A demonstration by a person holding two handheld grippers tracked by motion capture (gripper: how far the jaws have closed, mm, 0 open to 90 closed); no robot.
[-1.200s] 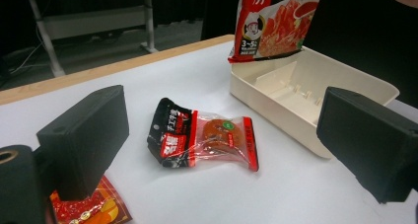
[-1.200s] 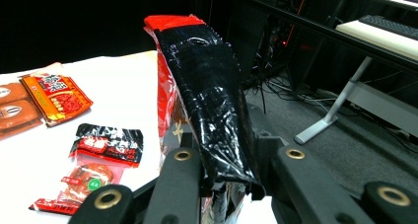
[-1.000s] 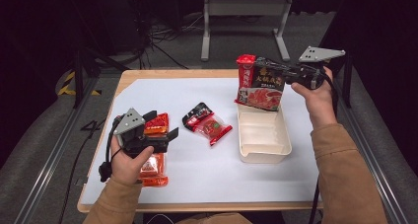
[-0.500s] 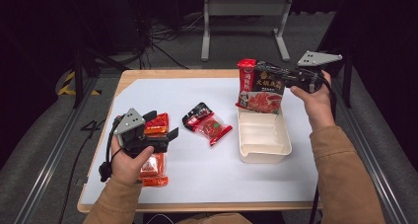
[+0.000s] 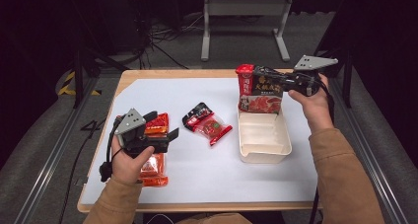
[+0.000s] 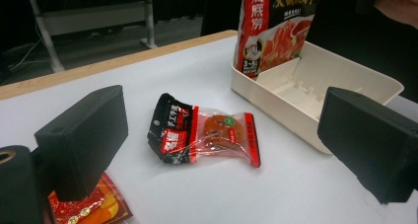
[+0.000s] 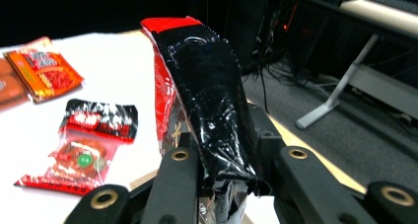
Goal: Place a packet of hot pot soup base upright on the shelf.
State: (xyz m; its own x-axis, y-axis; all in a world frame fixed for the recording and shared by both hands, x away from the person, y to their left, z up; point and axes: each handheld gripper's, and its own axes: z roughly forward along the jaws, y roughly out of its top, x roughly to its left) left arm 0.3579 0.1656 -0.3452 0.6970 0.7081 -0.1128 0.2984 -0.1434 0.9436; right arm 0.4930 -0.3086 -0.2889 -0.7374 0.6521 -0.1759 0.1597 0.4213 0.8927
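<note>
While the left gripper (image 5: 165, 137) hovers with jaws spread and empty near the orange packets (image 5: 154, 150), the right gripper (image 5: 261, 81) pinches the top edge of the tall sauce pouch (image 5: 259, 93), standing in the white tray's (image 5: 263, 152) far end. Soft and slick, it likely buckles unless gripped by that seam.

The red-and-black pouch (image 5: 260, 89) stands upright, its lower edge in the far end of the cream tray (image 5: 263, 150) on the right of the desk (image 5: 197, 184), its top pinched between black fingers (image 7: 172, 184).
</note>
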